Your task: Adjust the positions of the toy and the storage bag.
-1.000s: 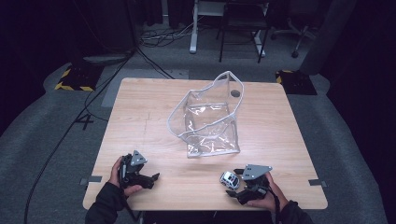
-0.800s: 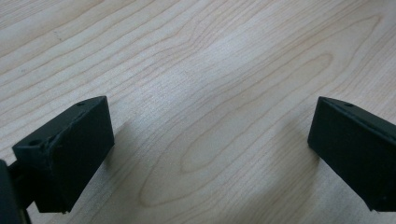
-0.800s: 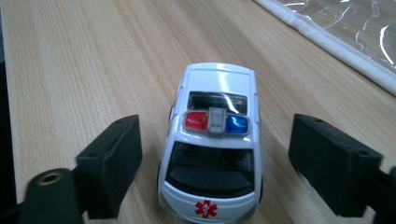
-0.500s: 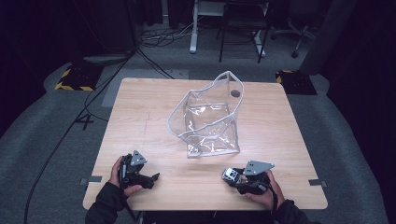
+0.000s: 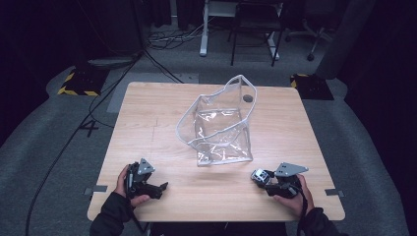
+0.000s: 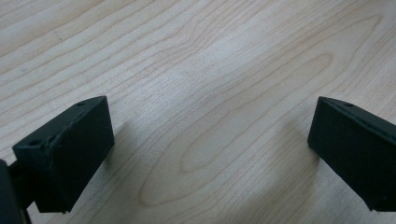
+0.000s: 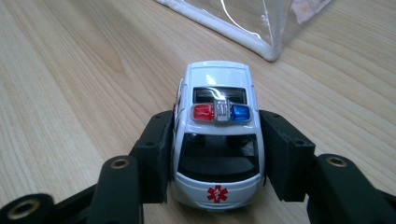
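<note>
bag [image 5: 221,125]: table [image 5: 147,113] centre | toy car [image 5: 259,176]: right tongs [image 5: 257,177], near bag's front-right corner

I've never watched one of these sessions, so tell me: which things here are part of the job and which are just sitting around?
In the job:
- toy ambulance, clamped by the right claw
- clear plastic bag, standing open nearby, probably its destination
- left claw, open and waiting

Just around:
- wooden table
- chair behind
- floor cables

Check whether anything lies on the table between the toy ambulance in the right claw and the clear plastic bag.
Nothing visible does. The right claw is shut on the toy ambulance, and bare wooden table runs from its nose to the white-edged corner of the clear plastic bag. The bag's opening faces up and left in the high view.
</note>
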`<state>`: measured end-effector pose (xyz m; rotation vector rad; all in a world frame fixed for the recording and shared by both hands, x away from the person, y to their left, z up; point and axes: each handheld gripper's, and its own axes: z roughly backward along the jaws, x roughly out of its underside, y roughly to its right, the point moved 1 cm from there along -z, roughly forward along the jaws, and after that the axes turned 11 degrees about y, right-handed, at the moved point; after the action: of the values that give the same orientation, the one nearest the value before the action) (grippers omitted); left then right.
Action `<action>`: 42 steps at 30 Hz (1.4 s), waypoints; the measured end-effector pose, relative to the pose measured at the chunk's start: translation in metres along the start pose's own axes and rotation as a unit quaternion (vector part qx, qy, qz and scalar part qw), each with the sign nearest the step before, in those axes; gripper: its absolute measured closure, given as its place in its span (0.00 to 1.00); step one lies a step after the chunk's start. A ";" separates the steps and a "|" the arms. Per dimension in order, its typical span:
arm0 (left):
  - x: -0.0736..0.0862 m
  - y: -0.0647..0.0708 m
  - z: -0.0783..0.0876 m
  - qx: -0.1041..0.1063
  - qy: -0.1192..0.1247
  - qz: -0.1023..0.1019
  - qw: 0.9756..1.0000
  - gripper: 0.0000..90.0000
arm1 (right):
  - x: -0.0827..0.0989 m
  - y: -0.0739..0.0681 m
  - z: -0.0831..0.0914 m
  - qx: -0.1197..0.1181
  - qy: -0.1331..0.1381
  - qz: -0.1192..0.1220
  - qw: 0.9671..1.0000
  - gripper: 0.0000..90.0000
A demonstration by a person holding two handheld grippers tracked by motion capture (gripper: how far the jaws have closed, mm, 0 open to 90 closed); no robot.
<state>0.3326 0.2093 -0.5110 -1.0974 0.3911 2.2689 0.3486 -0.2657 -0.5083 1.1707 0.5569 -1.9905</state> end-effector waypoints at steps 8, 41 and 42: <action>0.000 0.000 0.000 0.000 0.000 0.000 1.000 0.01 | 0.004 0.019 0.008 0.026 -0.003 -0.016 1.000 0.54; 0.001 0.001 0.001 -0.006 0.001 0.006 1.000 0.01 | 0.006 0.133 0.012 0.112 0.016 -0.089 0.990 0.53; 0.001 0.001 0.001 -0.006 0.001 0.006 1.000 0.01 | 0.005 0.134 0.010 0.112 0.018 -0.088 0.990 0.53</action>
<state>0.3304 0.2095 -0.5112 -1.1054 0.3865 2.2842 0.4462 -0.3586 -0.5072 1.3338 0.4764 -2.2324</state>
